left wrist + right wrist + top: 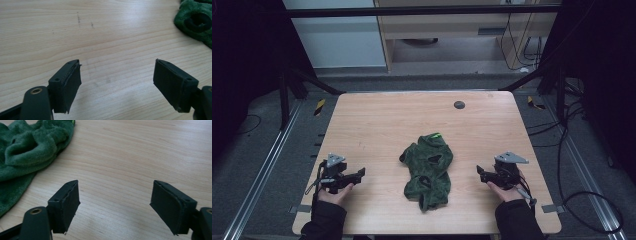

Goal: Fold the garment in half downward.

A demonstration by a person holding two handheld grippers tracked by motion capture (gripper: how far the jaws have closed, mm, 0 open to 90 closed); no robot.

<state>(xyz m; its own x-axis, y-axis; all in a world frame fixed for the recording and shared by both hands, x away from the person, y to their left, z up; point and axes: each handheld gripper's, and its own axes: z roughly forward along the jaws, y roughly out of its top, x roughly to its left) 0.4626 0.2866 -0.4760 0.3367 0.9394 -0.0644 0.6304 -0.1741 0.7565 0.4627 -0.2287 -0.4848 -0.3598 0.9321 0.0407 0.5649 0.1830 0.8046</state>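
Fingers of both grippers spread wide, green towel crumpled between them

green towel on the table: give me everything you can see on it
The green towel is dark green, plush terry-like cloth, crumpled in a loose heap of folds with dark hollows, longer front to back than across. A small bright green tag or patch sits at its far end. It lies on the wooden table, near the middle toward the person's side, between the left gripper and right gripper. Both stand apart from it, jaws spread wide; only the tabletop touches it.
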